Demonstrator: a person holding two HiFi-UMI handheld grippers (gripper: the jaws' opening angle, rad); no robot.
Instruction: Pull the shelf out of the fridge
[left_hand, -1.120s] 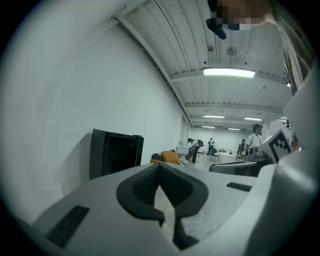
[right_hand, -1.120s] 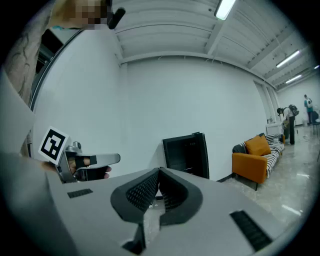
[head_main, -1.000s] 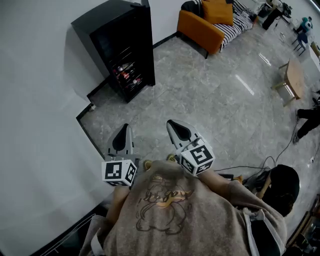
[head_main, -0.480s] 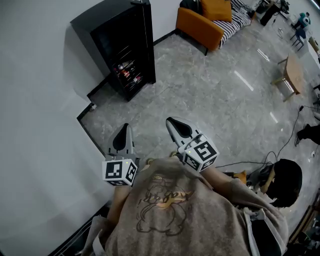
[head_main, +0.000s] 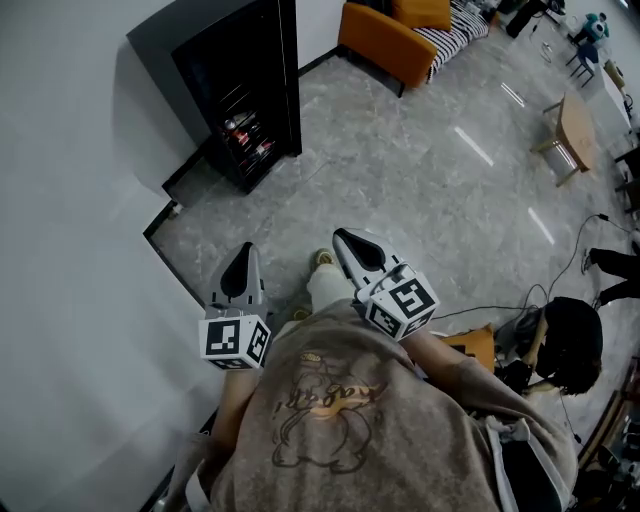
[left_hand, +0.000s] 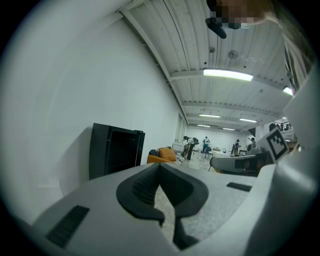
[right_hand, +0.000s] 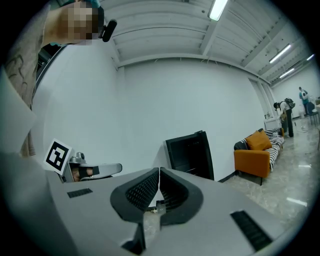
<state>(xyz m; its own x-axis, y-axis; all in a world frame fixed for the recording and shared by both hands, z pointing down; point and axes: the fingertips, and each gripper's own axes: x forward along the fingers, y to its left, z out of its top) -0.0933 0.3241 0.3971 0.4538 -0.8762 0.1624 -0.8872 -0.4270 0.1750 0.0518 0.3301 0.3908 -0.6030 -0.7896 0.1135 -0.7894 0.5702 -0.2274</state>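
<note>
The black fridge (head_main: 240, 90) stands against the white wall some steps ahead, with bottles on its lower shelves (head_main: 247, 140) showing through the dark front. It also appears in the left gripper view as the fridge (left_hand: 114, 152) and in the right gripper view as the fridge (right_hand: 192, 152). My left gripper (head_main: 243, 260) and right gripper (head_main: 347, 240) are held side by side at waist height, pointing toward it and far short of it. Both have their jaws shut with nothing between them, the left gripper (left_hand: 160, 165) and the right gripper (right_hand: 159, 170) alike.
An orange sofa (head_main: 385, 35) stands right of the fridge along the wall. A low wooden table (head_main: 570, 125) is at the far right. A dark bag and cables (head_main: 560, 350) lie on the floor to my right. Grey tiled floor (head_main: 400, 190) stretches between me and the fridge.
I have stepped toward the fridge, which now sits larger and higher-left in the head view. A foot now shows between the grippers. Both grippers stay shut.
</note>
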